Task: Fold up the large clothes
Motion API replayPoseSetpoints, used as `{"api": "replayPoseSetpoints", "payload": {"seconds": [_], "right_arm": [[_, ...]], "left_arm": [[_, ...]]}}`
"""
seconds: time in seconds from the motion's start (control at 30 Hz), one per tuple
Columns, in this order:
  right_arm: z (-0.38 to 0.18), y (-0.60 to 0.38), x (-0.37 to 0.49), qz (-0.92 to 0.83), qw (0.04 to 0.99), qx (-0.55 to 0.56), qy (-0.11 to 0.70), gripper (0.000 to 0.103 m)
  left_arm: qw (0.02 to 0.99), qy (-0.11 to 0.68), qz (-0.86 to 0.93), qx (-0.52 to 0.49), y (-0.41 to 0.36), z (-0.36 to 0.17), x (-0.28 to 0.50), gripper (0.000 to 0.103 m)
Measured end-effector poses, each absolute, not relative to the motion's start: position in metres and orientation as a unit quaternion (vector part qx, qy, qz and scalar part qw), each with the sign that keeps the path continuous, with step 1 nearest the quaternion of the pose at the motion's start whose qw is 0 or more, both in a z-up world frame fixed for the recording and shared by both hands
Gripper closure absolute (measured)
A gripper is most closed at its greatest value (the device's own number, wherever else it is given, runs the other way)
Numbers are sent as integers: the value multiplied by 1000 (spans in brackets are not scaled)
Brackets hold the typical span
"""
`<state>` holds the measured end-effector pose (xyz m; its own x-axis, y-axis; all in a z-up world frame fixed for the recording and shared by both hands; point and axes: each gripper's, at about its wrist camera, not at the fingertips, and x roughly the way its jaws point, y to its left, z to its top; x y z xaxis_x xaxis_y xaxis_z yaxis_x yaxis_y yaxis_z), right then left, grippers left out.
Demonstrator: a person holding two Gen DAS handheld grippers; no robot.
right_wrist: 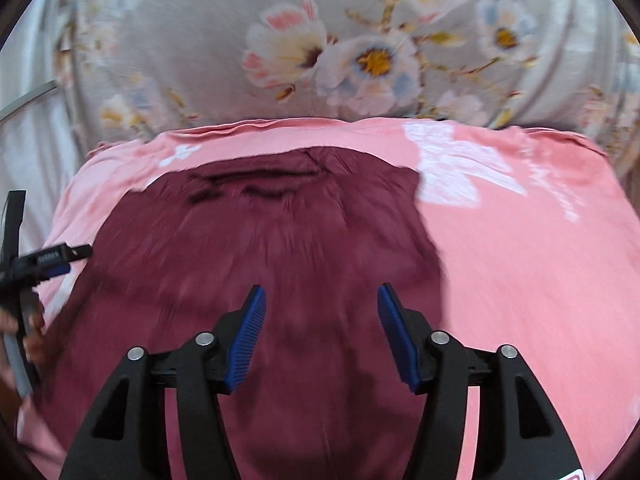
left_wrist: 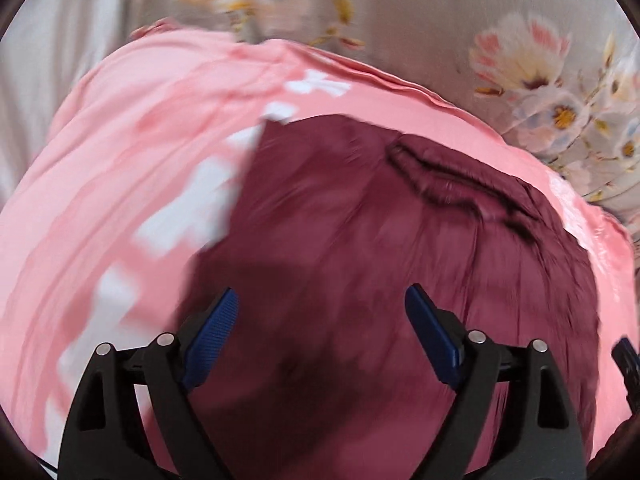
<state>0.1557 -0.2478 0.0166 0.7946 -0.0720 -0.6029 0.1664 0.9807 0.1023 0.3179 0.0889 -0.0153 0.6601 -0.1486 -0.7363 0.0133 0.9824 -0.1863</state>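
A maroon garment (left_wrist: 380,240) lies spread on a pink cloth with white bow prints (left_wrist: 120,160). Its neckline, with a dark trim, points away from me. It also shows in the right wrist view (right_wrist: 260,248). My left gripper (left_wrist: 322,300) is open and empty, hovering above the garment's near part. My right gripper (right_wrist: 320,296) is open and empty above the garment's middle. The left gripper's side (right_wrist: 44,260) shows at the left edge of the right wrist view. Both views are motion-blurred.
The pink cloth (right_wrist: 520,260) lies on a grey bedsheet with a flower print (right_wrist: 340,52). A white wall or fabric (left_wrist: 60,40) stands at the far left. The right gripper's edge (left_wrist: 628,360) shows at the right of the left wrist view.
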Motion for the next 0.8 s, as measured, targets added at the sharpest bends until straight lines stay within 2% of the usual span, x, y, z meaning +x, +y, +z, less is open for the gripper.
{"api": "replayPoseSetpoints", "payload": {"seconds": [0.2,0.33,0.4,0.67,0.8], "right_arm": [[0,-244,24,-102,944,56,310,38],[-19,-248,-23,-108,938,97,315,35],[-31,-250,-36,-121,933,116,318,33],[-54,-267,-41,-131,914,205,323,32],[-64,-274,-30,-129,901,246,333,32]], "left_arm": [[910,408,-26,-74,159,-31,204,17],[911,409,-16,-51,177,-42,148,16],[906,417,-24,-73,187,-49,128,13],[887,425,-14,-181,218,-70,125,10],[887,423,-21,-186,211,-71,128,10]]}}
